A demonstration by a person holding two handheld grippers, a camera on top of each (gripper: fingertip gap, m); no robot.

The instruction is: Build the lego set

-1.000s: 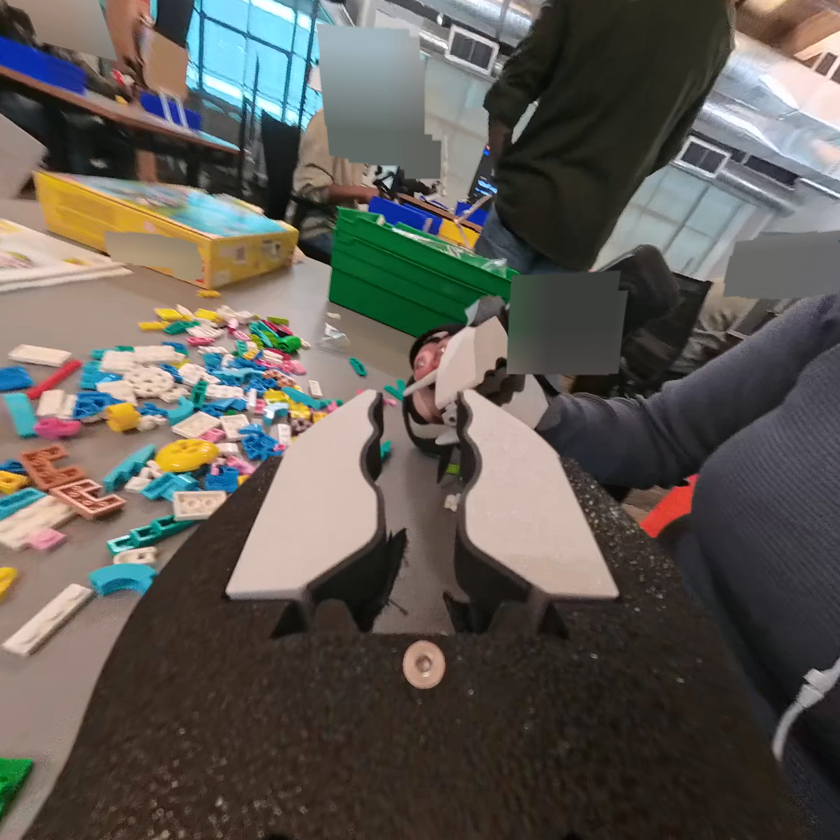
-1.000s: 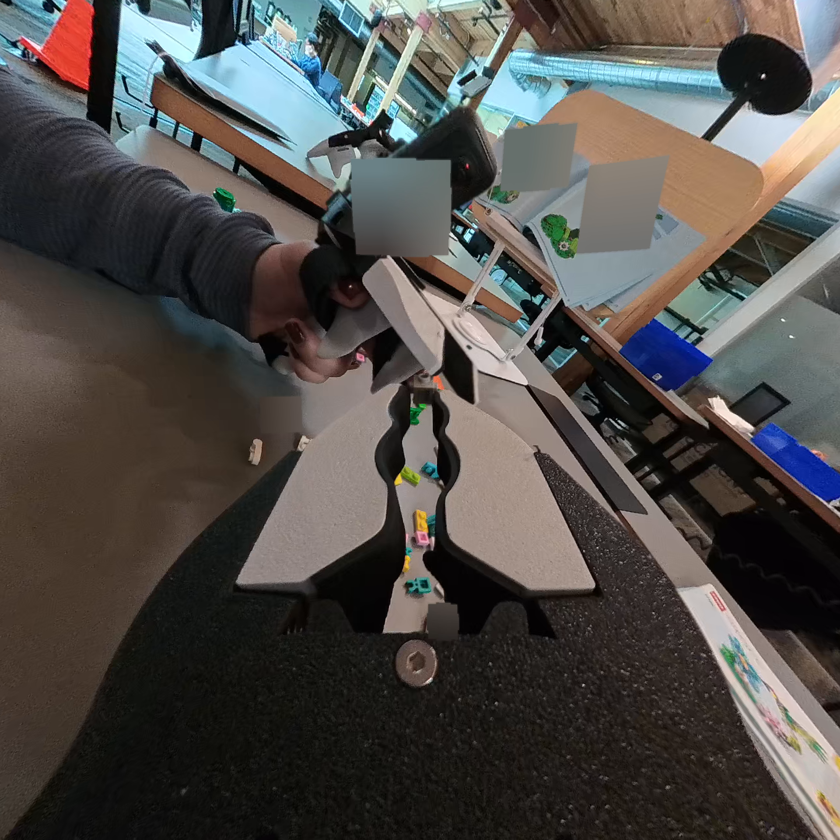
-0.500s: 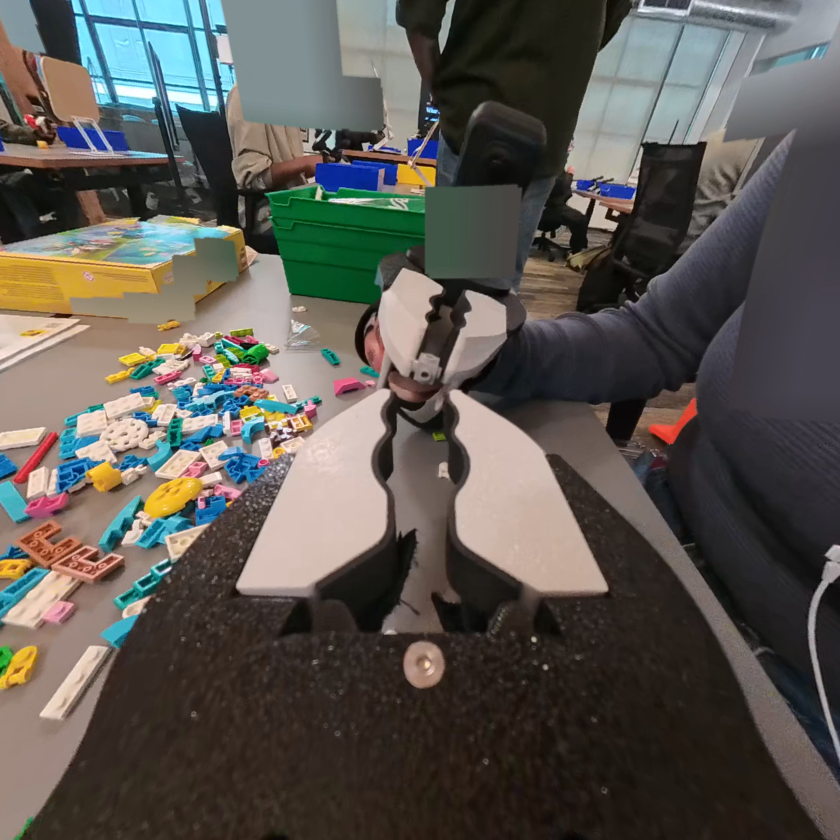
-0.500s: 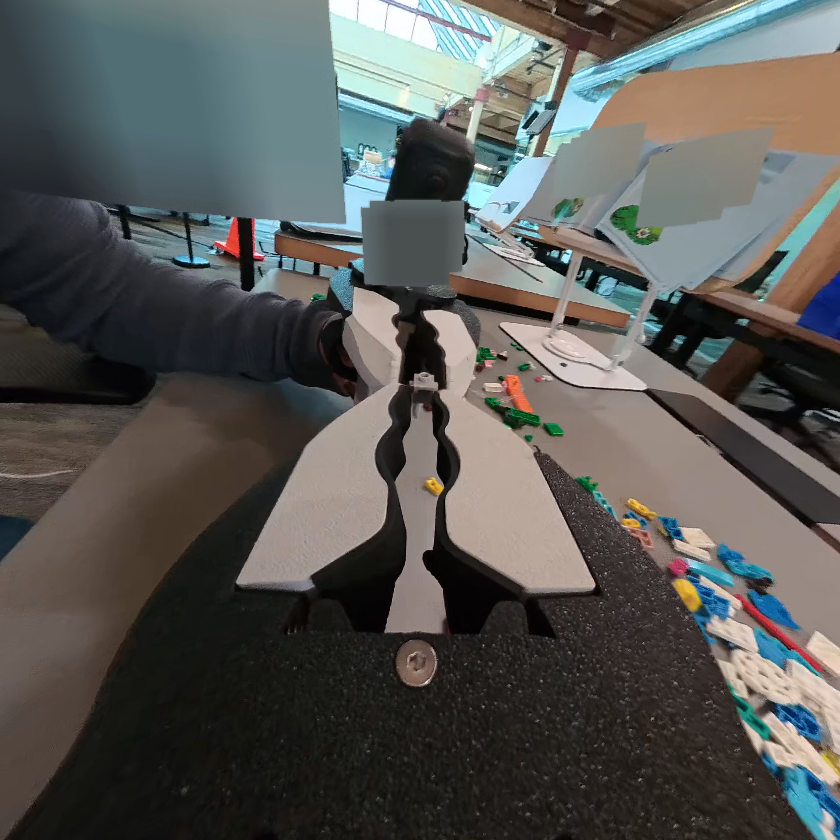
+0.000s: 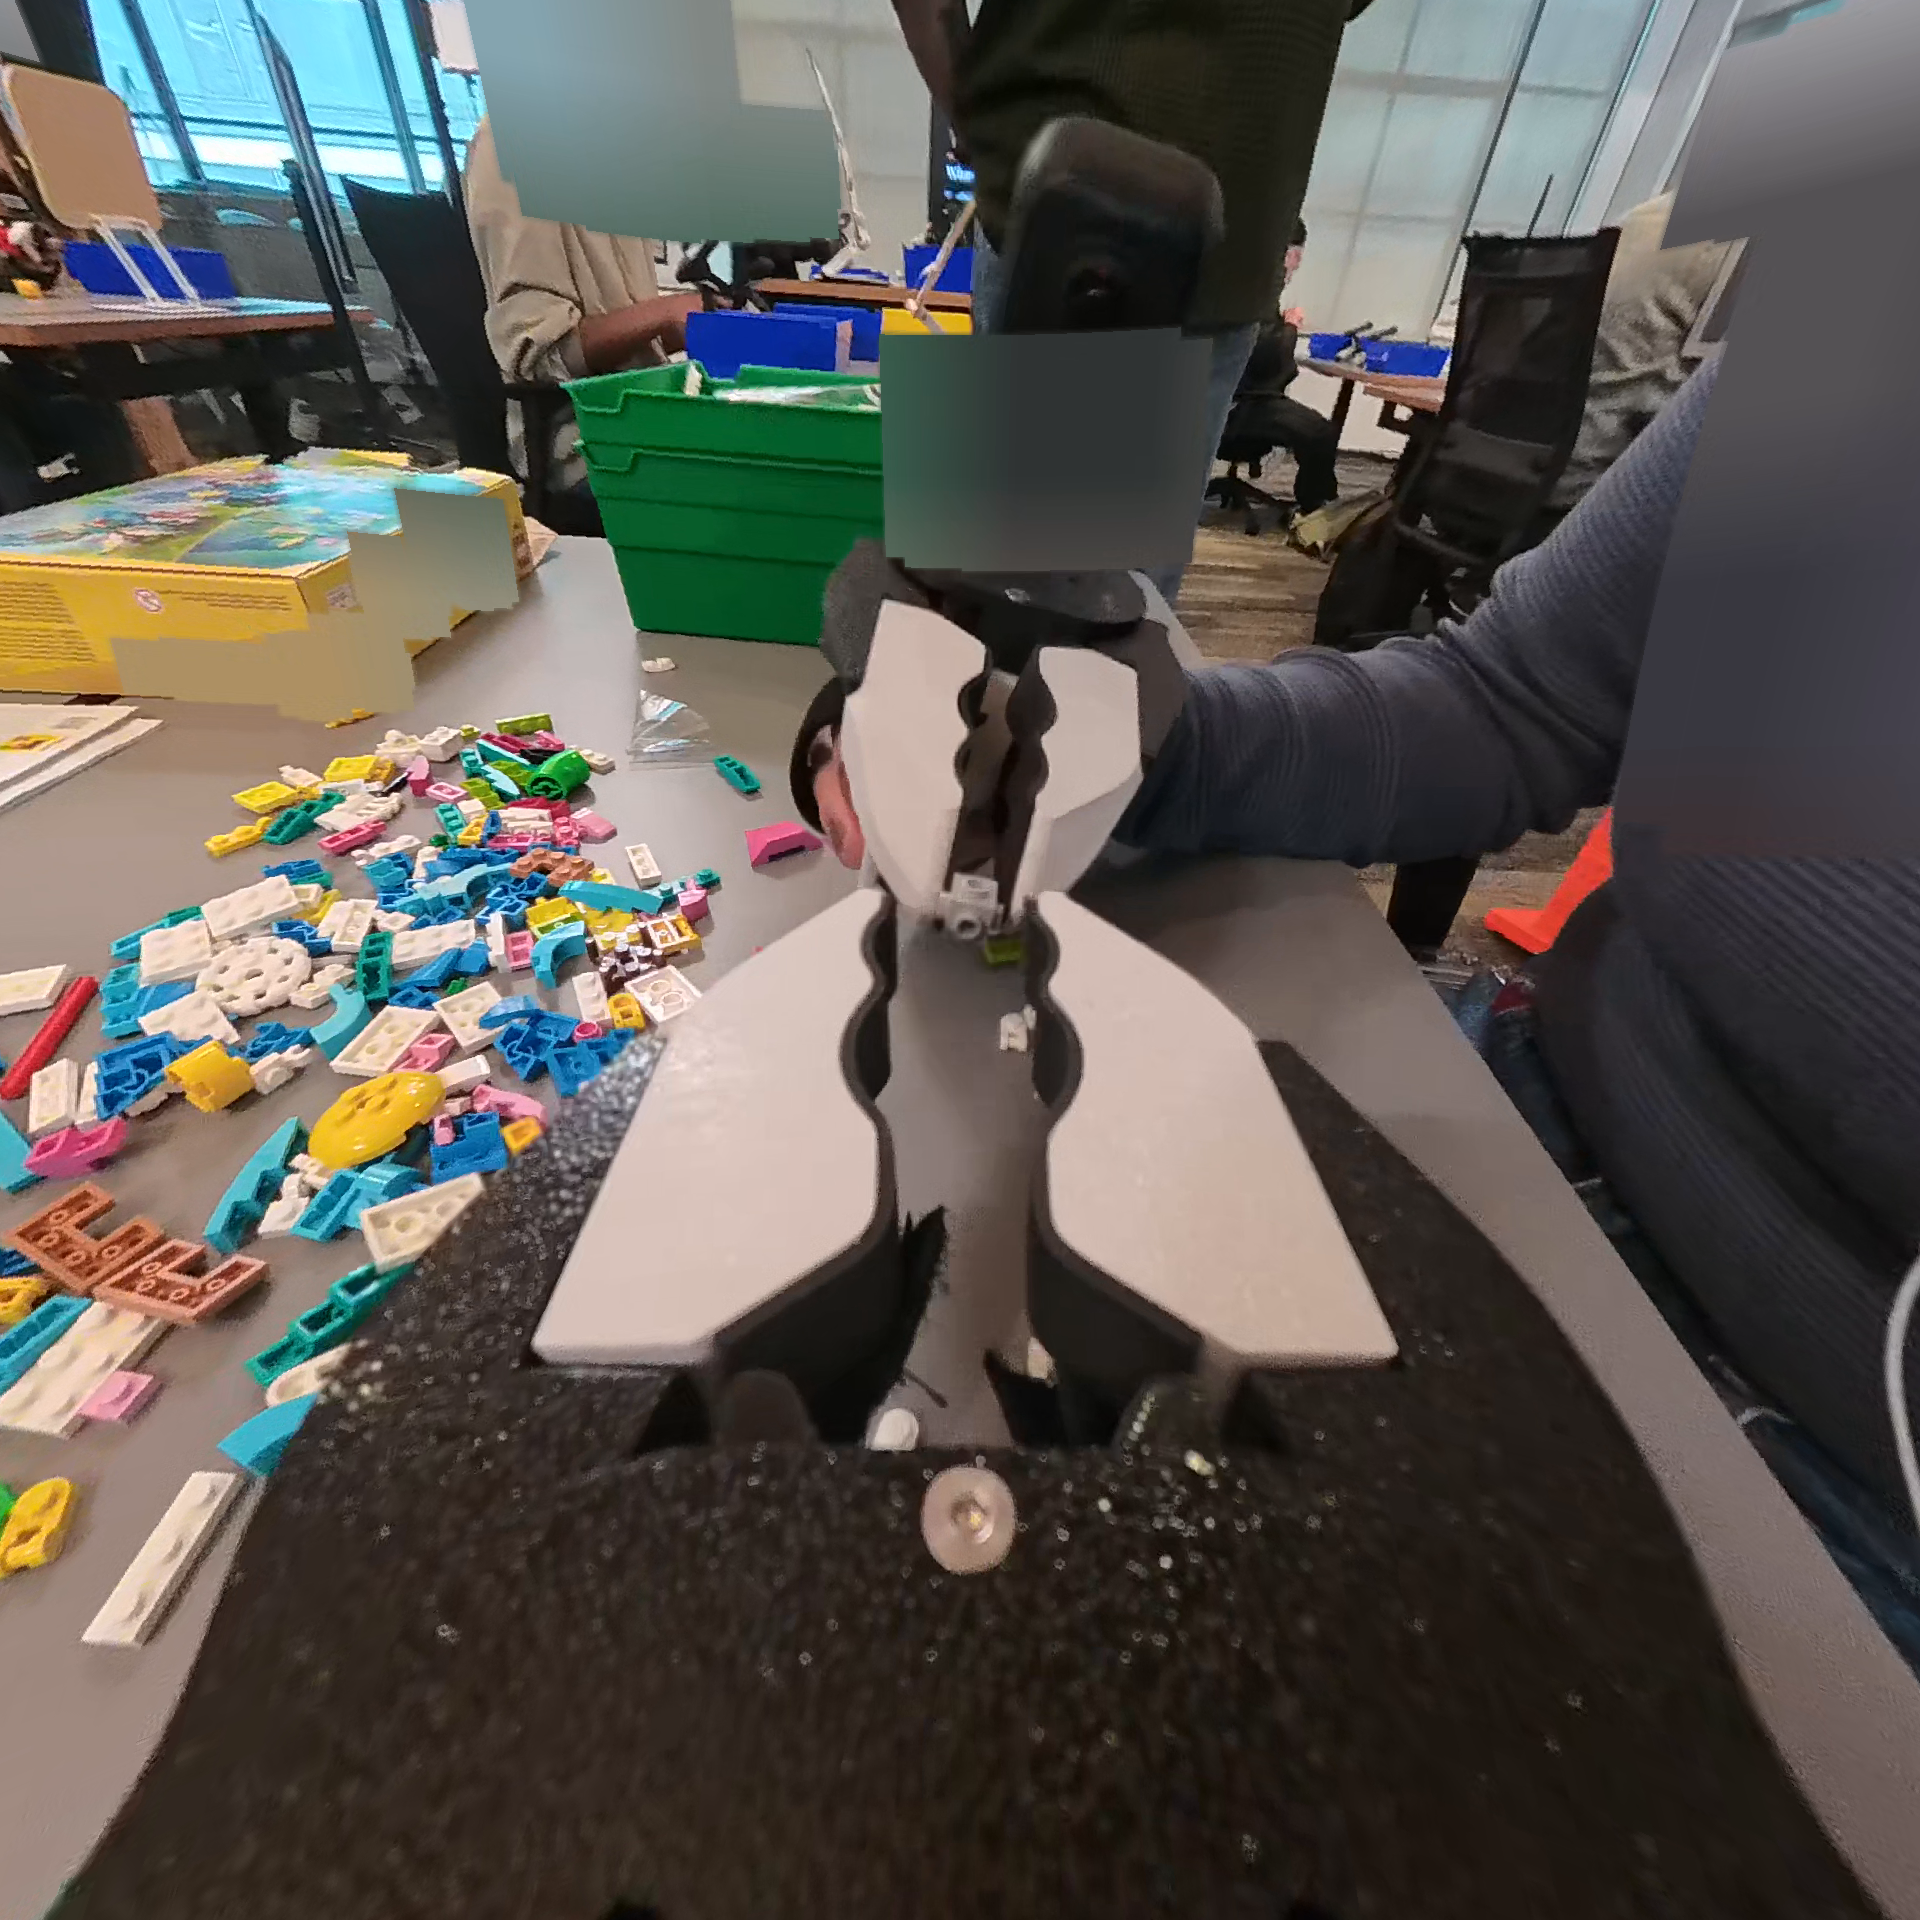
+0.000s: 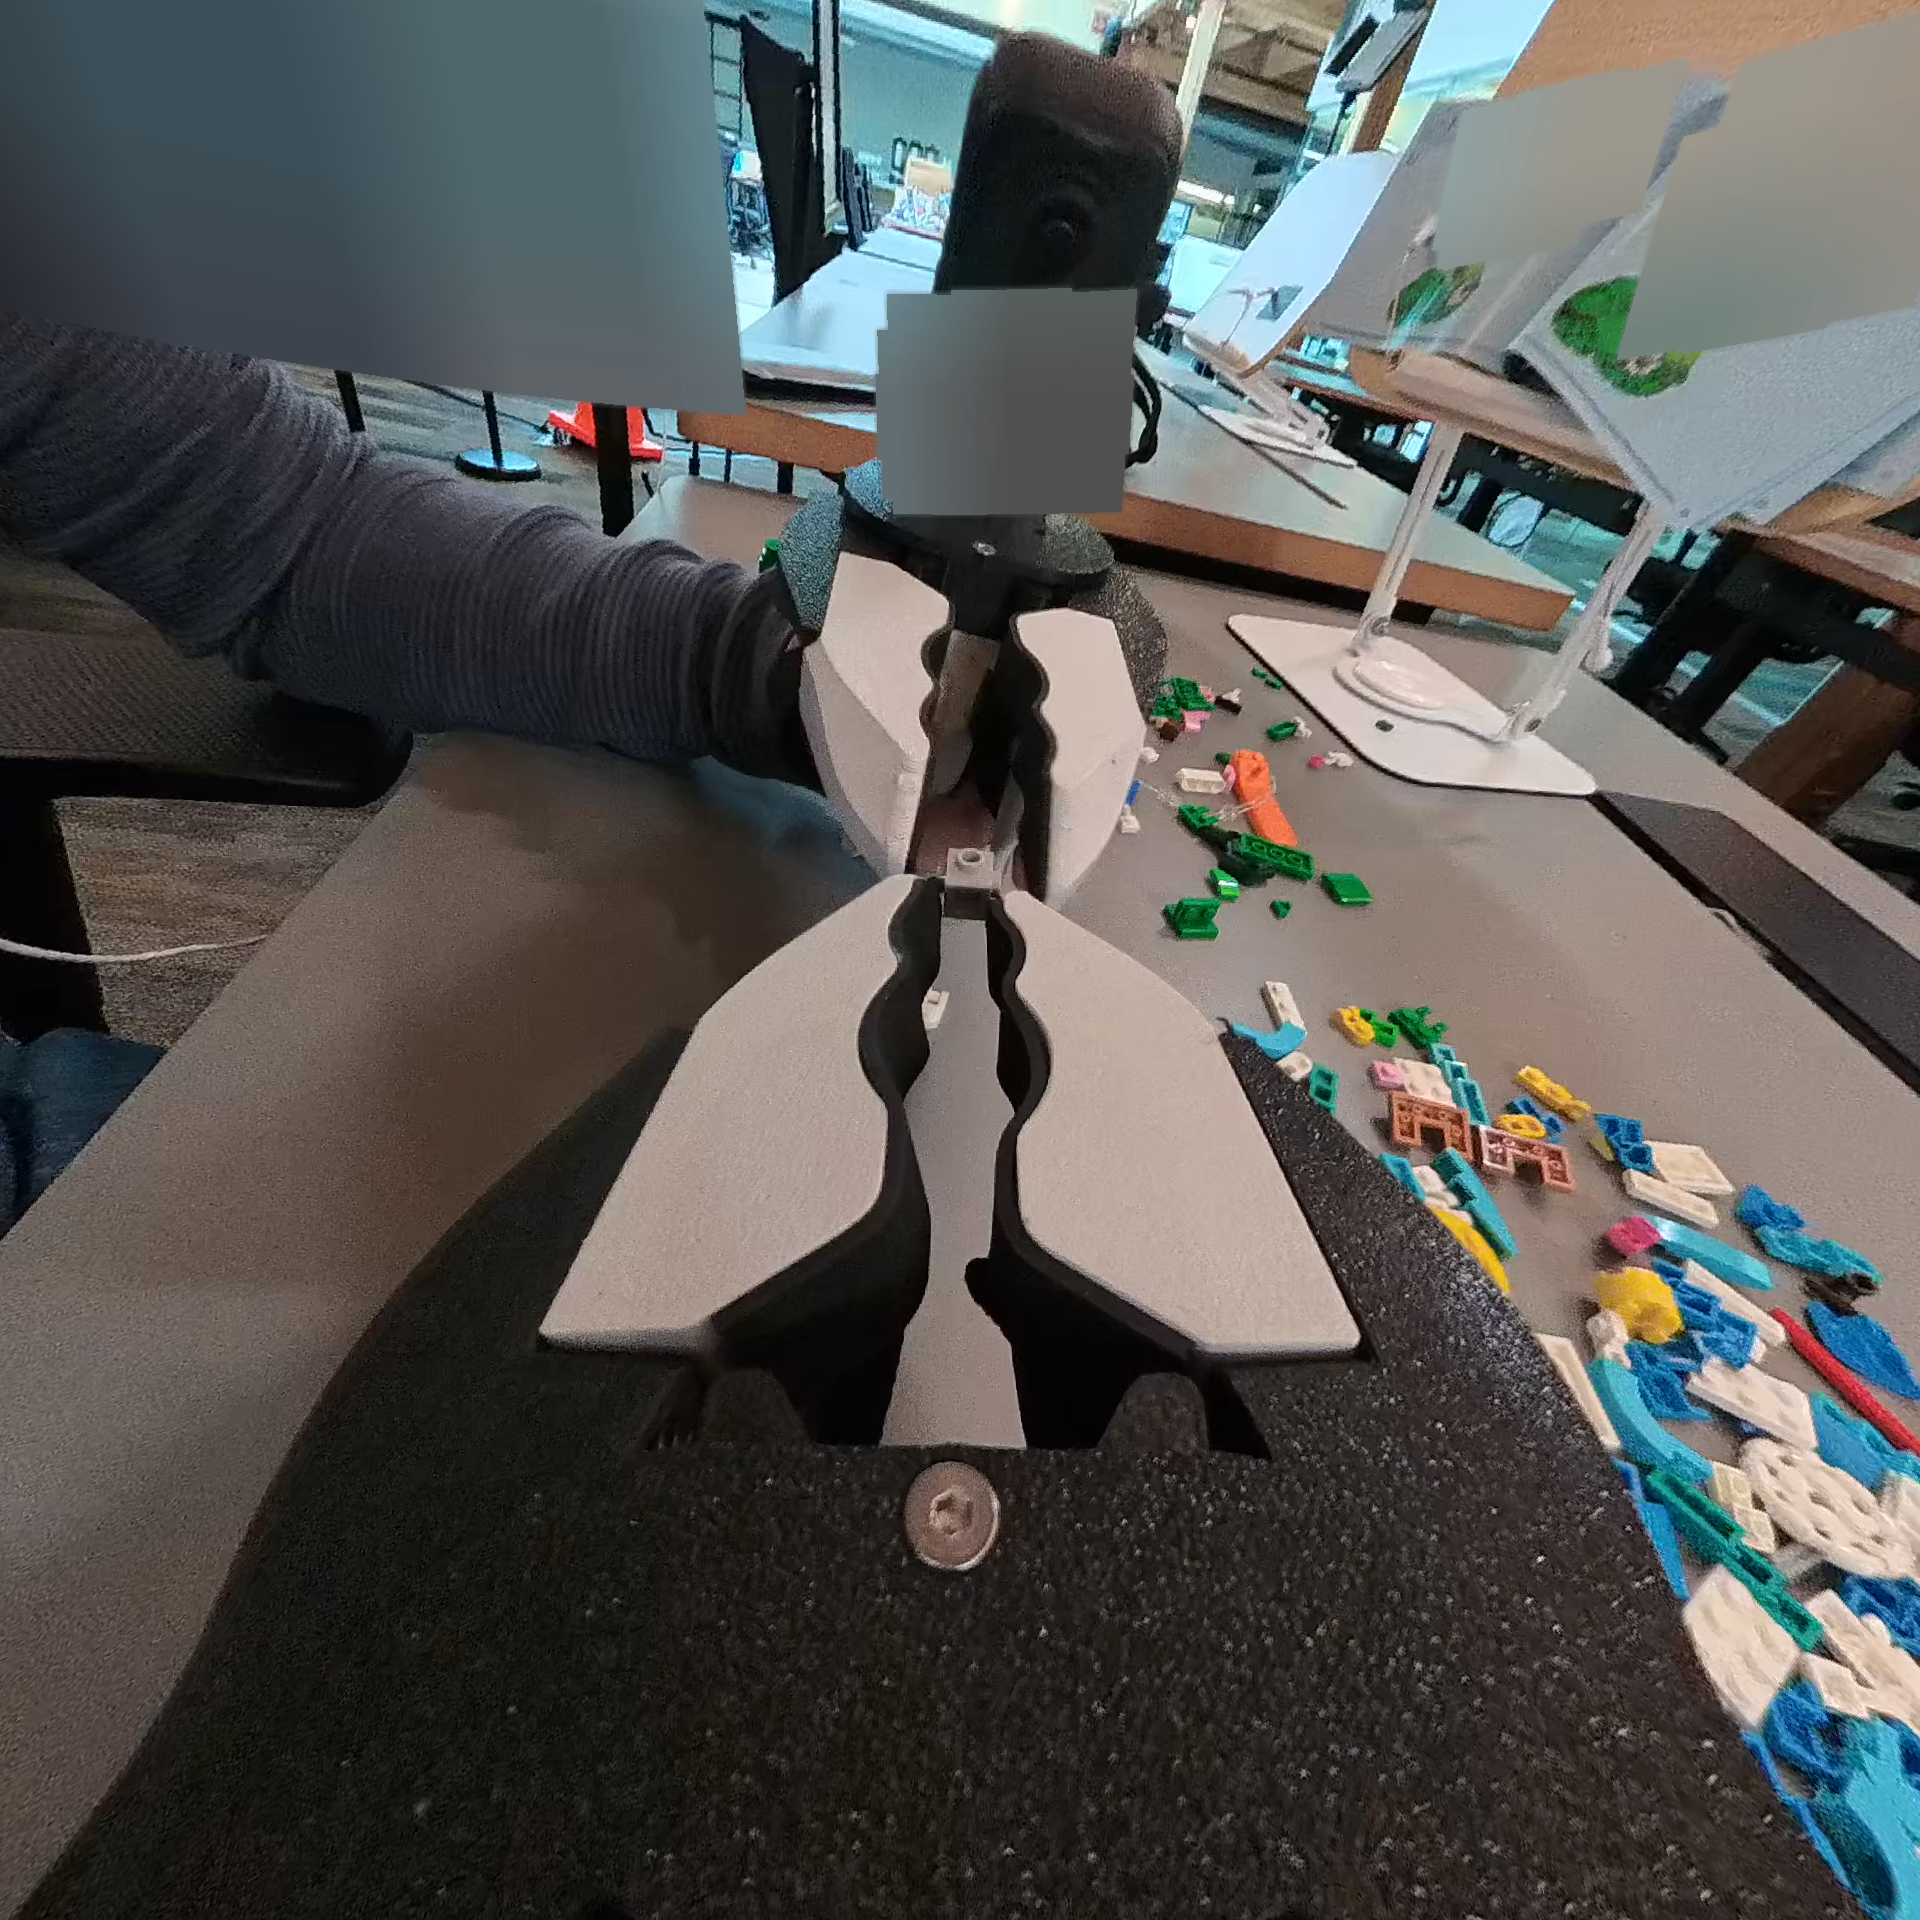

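Observation:
My two grippers face each other tip to tip above the grey table [image 5: 1195, 956]. My right gripper [image 6: 961, 896] is shut on a small light grey brick [image 6: 968, 869], which it holds at its fingertips. In the left wrist view the same brick [image 5: 966, 906] sits at the right gripper's tips [image 5: 968, 883]. My left gripper [image 5: 961, 920] is open, and its tips stand on either side of the brick, apart from it. In the right wrist view the left gripper [image 6: 971, 831] shows just beyond the brick.
A big pile of loose coloured pieces [image 5: 364, 987] lies on the table, also in the right wrist view [image 6: 1714, 1351]. Green pieces and an orange tool [image 6: 1257, 800] lie by a booklet stand [image 6: 1403, 707]. A yellow box [image 5: 208, 582] and green bins [image 5: 727, 499] stand behind. People are nearby. Left and right tips are no more than a few centimetres apart.
Both grippers swung level and came together until their tips meet. The right gripper kept the small brick; the left stayed open, now with the brick between its tips.

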